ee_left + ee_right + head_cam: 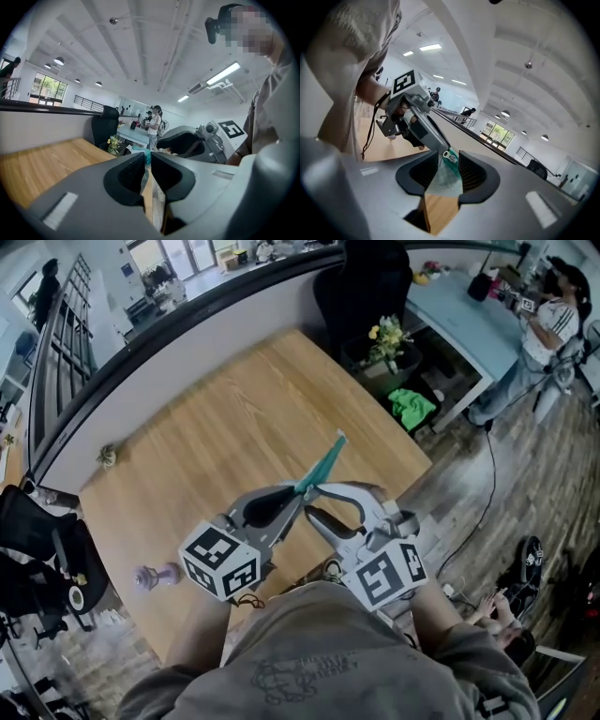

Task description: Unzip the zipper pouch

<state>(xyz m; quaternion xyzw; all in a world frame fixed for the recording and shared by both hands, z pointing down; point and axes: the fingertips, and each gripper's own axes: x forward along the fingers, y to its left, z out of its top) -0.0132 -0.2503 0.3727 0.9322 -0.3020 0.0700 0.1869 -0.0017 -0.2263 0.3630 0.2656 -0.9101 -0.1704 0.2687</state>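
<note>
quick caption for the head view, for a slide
Above the wooden table, the left gripper pinches the teal zipper pouch; the right gripper brackets it, jaws open.

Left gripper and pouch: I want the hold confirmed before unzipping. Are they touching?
Touching. The left gripper view shows the left gripper pinching the edge of the teal pouch, no gap.

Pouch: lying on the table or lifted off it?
Lifted: the pouch sticks out edge-on from the left gripper, whose jaws pinch it, clear of the table.
</note>
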